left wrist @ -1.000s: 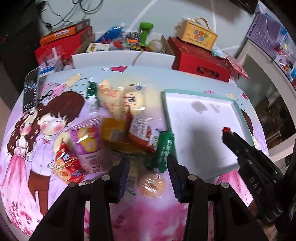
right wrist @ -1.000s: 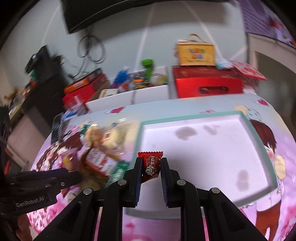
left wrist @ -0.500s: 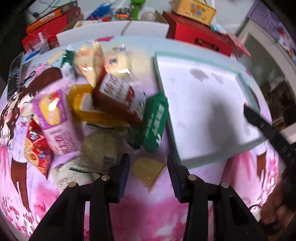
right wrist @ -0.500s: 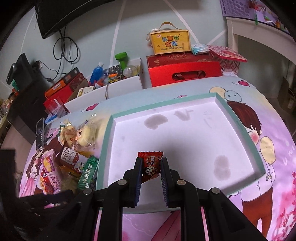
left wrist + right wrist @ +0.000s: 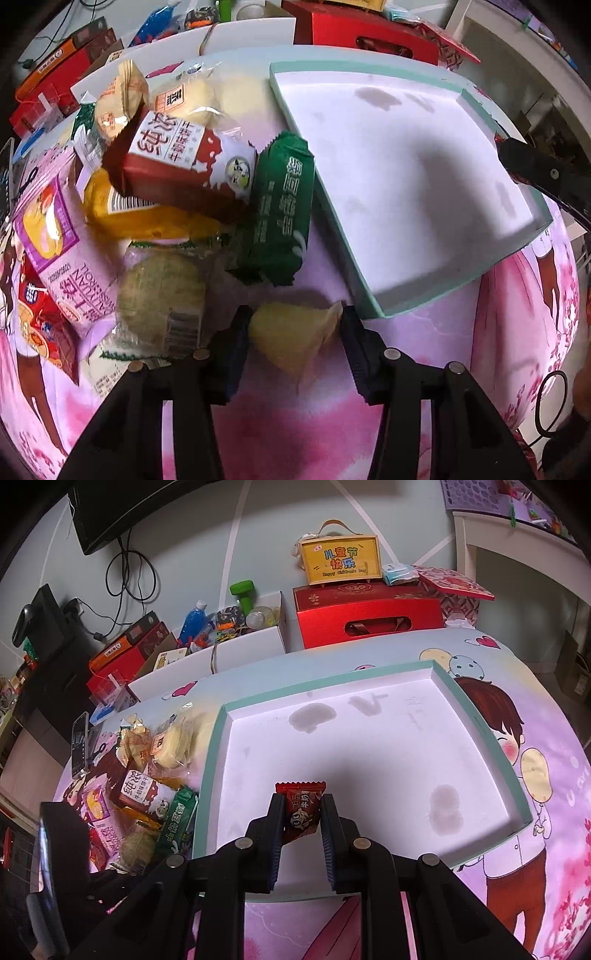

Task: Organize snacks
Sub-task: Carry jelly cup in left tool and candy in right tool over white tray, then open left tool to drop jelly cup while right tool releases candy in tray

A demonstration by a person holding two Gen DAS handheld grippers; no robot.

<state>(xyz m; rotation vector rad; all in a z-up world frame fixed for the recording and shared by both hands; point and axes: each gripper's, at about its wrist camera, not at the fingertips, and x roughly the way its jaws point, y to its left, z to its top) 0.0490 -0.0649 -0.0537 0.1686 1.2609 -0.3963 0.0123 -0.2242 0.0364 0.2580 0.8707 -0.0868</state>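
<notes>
Snacks (image 5: 192, 206) lie heaped on the counter (image 5: 406, 424), left of the teal tray (image 5: 436, 299). Left gripper (image 5: 295, 332) has just been opening; its fingers (image 5: 236, 343) bracket a pale yellow wrapped snack (image 5: 295, 332). Right gripper (image 5: 303, 812) stays clamped on a red candy (image 5: 301, 808) over the tray's near edge.

cartoon-print table (image 5: 332, 424) carries a snack pile (image 5: 177, 206) beside a teal-rimmed tray (image 5: 373, 302).
</notes>
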